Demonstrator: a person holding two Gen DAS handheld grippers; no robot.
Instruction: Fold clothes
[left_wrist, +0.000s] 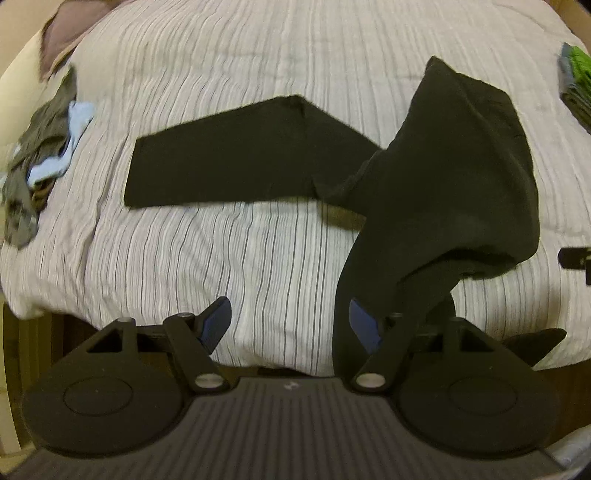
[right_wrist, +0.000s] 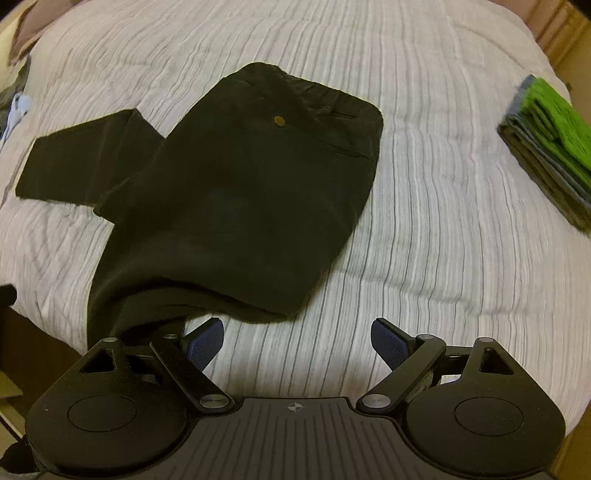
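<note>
L wrist view: left tool (left_wrist: 290, 321) w/ fingers spread apart, nothing clamped; black trousers (left_wrist: 443, 166) on striped bed (left_wrist: 258, 55), one leg draped over its R finger.
R wrist view: right tool (right_wrist: 297, 341) fingers apart, empty; trousers just ahead-left, fabric over L finger.

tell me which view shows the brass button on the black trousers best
The right wrist view: the small round brass button shows plainly near the waistband of the black fabric trousers. In the left wrist view the trousers are bunched up and no button is visible.
</note>
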